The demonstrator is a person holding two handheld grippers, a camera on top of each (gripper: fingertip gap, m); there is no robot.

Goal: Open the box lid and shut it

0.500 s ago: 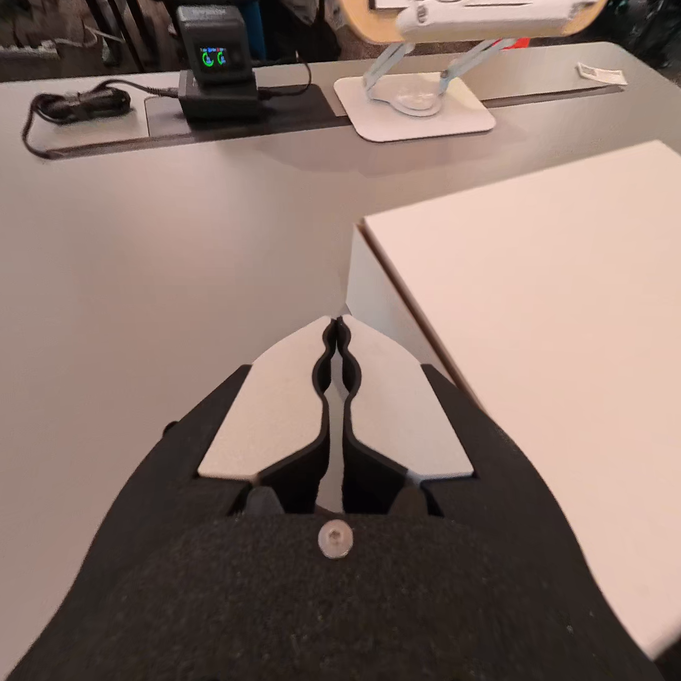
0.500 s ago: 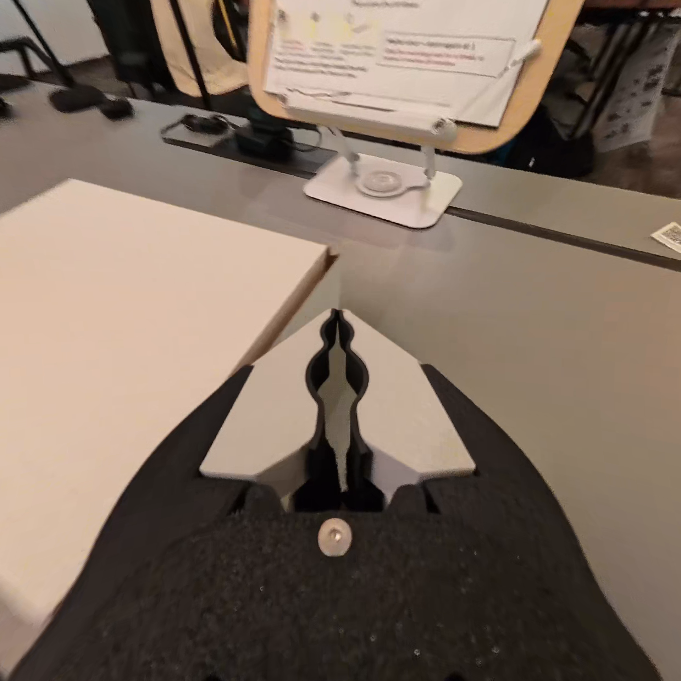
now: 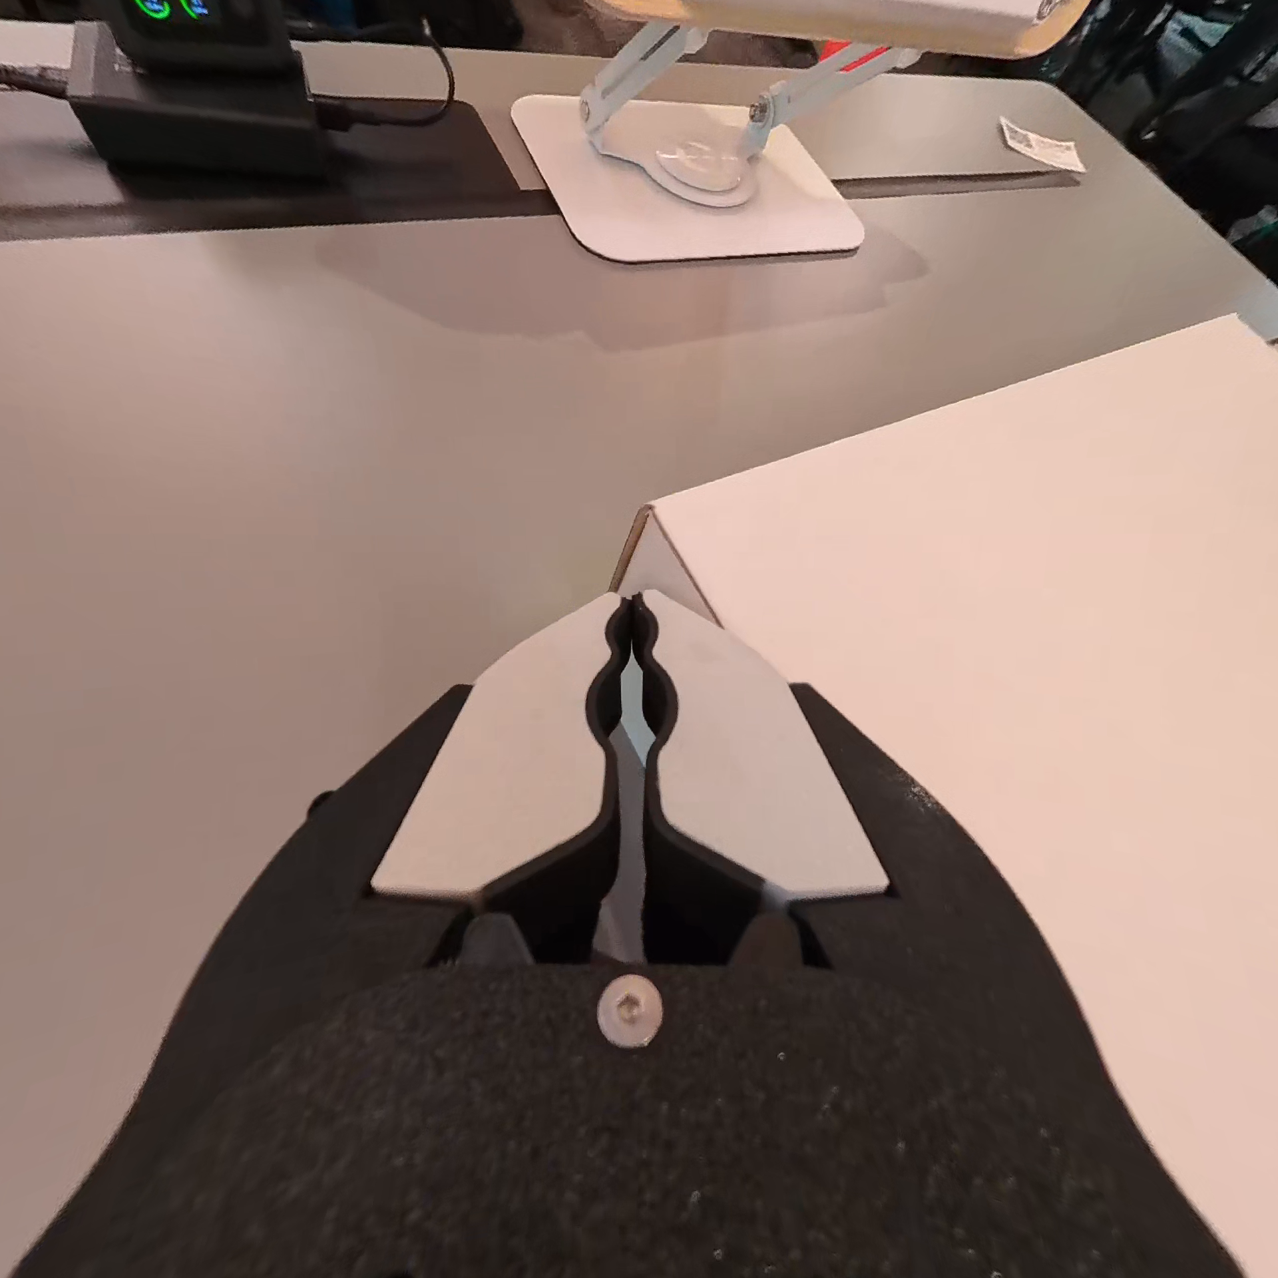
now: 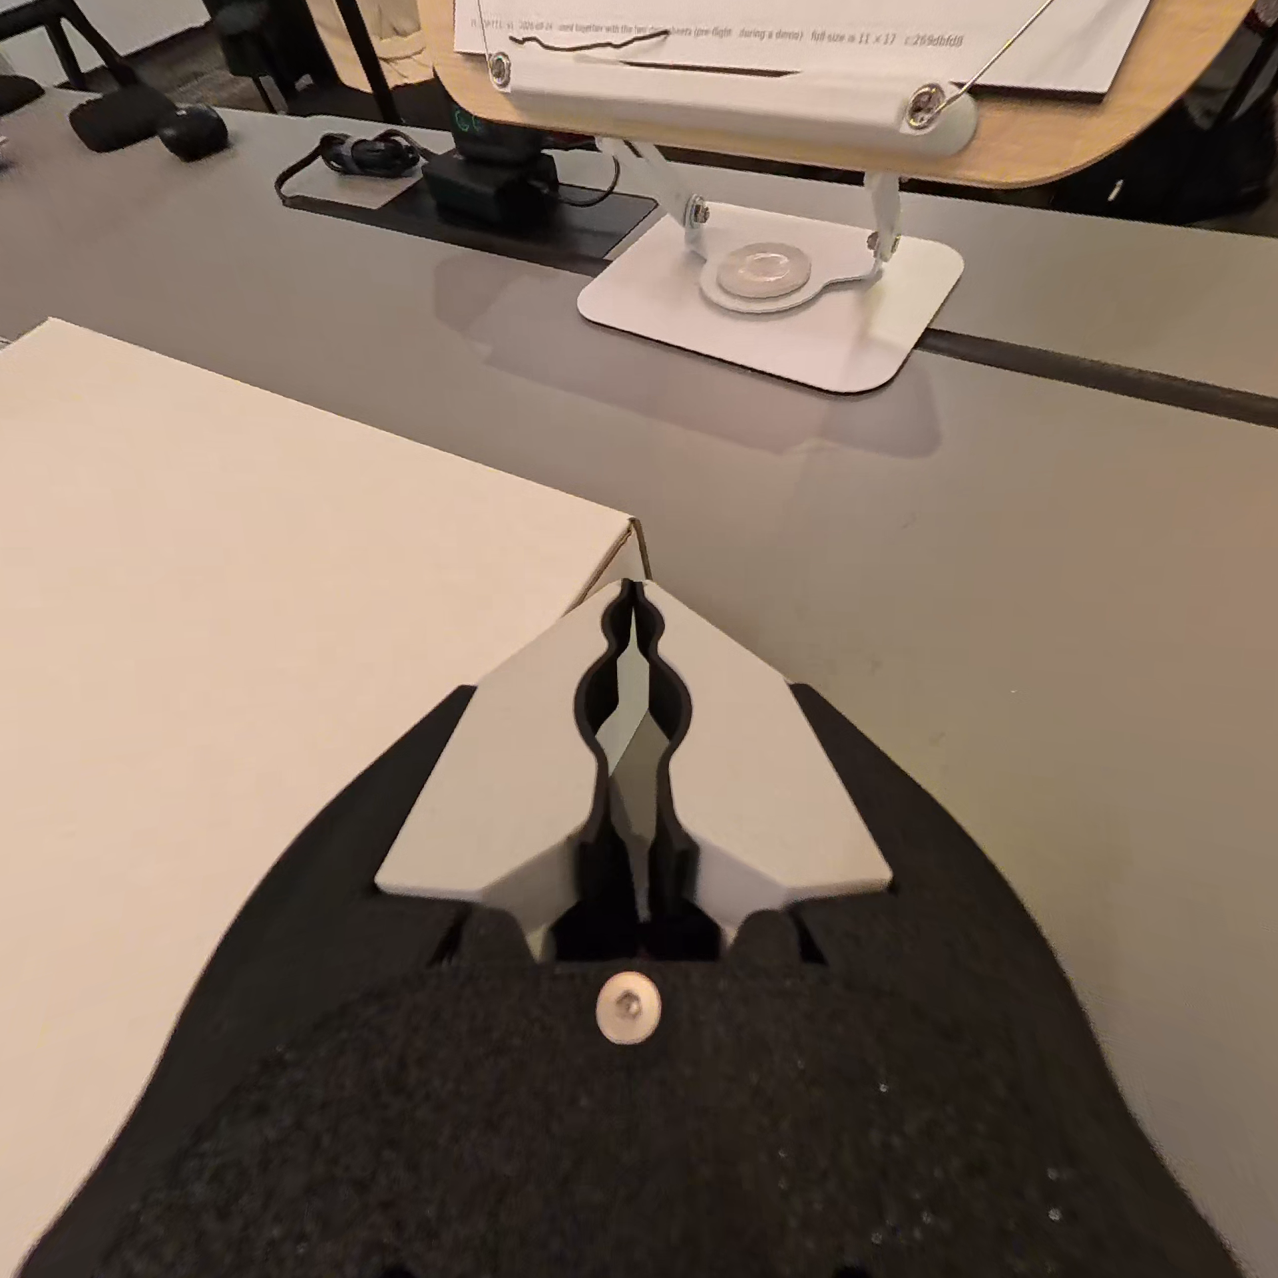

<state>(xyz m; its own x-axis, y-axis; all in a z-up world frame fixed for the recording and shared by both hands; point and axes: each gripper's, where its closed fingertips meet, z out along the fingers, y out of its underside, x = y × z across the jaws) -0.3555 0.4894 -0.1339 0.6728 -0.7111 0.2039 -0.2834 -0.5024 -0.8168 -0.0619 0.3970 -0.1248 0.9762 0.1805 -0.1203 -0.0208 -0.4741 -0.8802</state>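
- The white box sits flat on the grey table with its lid down, so by my read the opening step hasn't started yet.
- The left gripper has its fingers pressed together at the tips, holding nothing. It sits right at the box's far-left corner, with the box spreading off to its right.
- The right gripper looks the same: tips closed, empty, parked at the box's far-right corner. From here the box runs off to the left.
- So the box lies between the two grippers, one at each end. Neither is clearly nearer; it's pretty much symmetric.
- The relation that matters: the lid's side edges run right next to each set of fingers, on the inner side. Can't tell for sure whether the tips touch the cardboard or sit just beside it.
- My guess is the next move needs the tips hooked under the lid's edge on both sides and lifted evenly, otherwise the lid probably twists.
- Behind the box, well apart, there's a white stand holding a board, plus a black charger with cables. Neither is in the way.
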